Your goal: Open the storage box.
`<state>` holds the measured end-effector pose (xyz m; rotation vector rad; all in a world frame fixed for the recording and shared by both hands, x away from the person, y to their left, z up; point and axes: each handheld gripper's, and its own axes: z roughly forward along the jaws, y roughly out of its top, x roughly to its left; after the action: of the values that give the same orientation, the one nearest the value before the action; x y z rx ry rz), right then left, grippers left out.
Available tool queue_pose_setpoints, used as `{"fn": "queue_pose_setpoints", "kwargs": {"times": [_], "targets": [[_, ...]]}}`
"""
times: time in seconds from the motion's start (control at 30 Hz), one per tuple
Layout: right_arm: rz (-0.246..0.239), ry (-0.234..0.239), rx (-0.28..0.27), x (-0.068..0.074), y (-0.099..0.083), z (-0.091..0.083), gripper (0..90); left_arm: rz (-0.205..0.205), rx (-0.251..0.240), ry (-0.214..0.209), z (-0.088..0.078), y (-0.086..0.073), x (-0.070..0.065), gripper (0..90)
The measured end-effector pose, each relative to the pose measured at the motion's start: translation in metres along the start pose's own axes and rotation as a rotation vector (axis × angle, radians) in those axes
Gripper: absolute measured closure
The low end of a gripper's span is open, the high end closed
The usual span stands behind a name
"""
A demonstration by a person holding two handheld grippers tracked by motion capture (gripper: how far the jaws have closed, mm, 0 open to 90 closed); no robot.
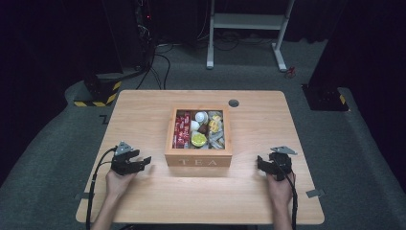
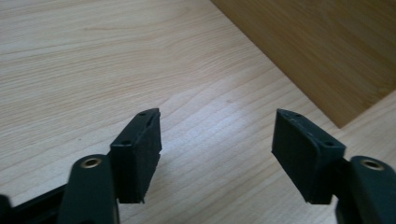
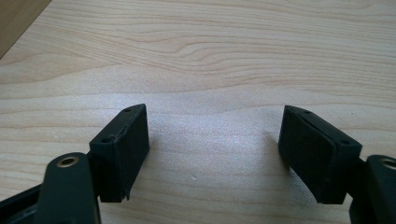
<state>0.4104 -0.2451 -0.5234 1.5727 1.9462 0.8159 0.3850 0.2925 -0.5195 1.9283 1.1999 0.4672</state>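
An open wooden box marked TEA stands at the middle of the wooden table. Inside it lie red packets, white round pieces, a yellow-green round item and several other small packets. My left gripper rests on the table to the left of the box, open, with nothing between its jaws. The box's side wall shows at the upper right of the left gripper view. My right gripper rests to the right of the box, open and empty.
A round cable hole sits near the table's far edge. Behind the table stand a white frame and dark equipment with cables on the grey floor. Bare tabletop lies on both sides of the box.
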Motion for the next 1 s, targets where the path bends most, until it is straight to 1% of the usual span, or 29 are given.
{"fn": "queue_pose_setpoints", "kwargs": {"times": [0.07,0.17,0.2,0.23,0.33,0.4,0.43,0.53,0.6,0.63,0.67,0.73,0.8,0.83,0.87,0.93,1.0], "targets": [[0.001,0.000,0.000,0.000,0.000,0.000,24.5,0.015,0.004,-0.017,0.000,0.000,-0.004,41.6],[0.001,0.000,0.001,0.000,0.000,0.000,24.5,0.024,-0.002,-0.024,0.000,0.000,-0.007,47.2],[0.001,0.000,0.001,0.000,0.000,0.000,24.5,0.027,-0.003,-0.030,0.000,0.000,-0.008,47.2],[0.001,0.000,0.000,0.000,0.000,0.000,24.5,0.034,-0.004,-0.047,-0.001,0.000,-0.011,50.6],[0.000,0.000,0.000,0.000,0.000,0.000,24.5,0.047,0.000,-0.074,-0.002,-0.001,-0.016,54.7],[0.000,0.000,0.000,0.000,0.000,0.000,24.5,0.053,-0.003,-0.082,-0.001,-0.001,-0.018,57.2],[0.000,0.000,0.000,0.000,0.000,0.000,24.5,0.064,-0.001,-0.101,-0.002,-0.001,-0.023,58.5],[0.000,0.000,0.000,0.000,0.000,0.000,24.5,0.085,-0.008,-0.126,-0.003,-0.002,-0.029,61.9],[0.000,0.000,0.000,0.000,0.000,0.000,24.5,0.085,-0.012,-0.134,-0.003,-0.002,-0.032,64.3],[0.000,0.000,0.000,0.000,0.000,0.000,24.5,0.085,-0.020,-0.151,-0.004,-0.003,-0.036,65.5],[0.001,0.000,0.000,0.000,0.000,0.000,24.5,0.095,-0.024,-0.158,-0.004,-0.003,-0.037,66.8],[0.000,0.000,0.000,0.000,0.000,0.000,24.4,0.090,-0.030,-0.179,-0.006,-0.003,-0.040,69.3],[0.000,0.000,0.000,0.000,0.000,0.000,24.5,0.096,-0.033,-0.186,-0.006,-0.003,-0.041,71.6],[0.001,0.000,0.000,0.000,0.000,0.000,24.5,0.105,-0.036,-0.199,-0.007,-0.003,-0.043,72.8],[0.000,0.000,0.000,0.000,0.000,0.000,24.5,0.105,-0.036,-0.199,-0.007,-0.003,-0.043,73.8],[0.000,0.000,0.000,0.000,0.000,0.000,24.5,0.111,-0.038,-0.216,-0.007,-0.002,-0.048,75.7],[0.000,0.000,0.000,0.000,0.000,0.000,24.5,0.114,-0.042,-0.219,-0.007,-0.002,-0.050,77.8]]}}
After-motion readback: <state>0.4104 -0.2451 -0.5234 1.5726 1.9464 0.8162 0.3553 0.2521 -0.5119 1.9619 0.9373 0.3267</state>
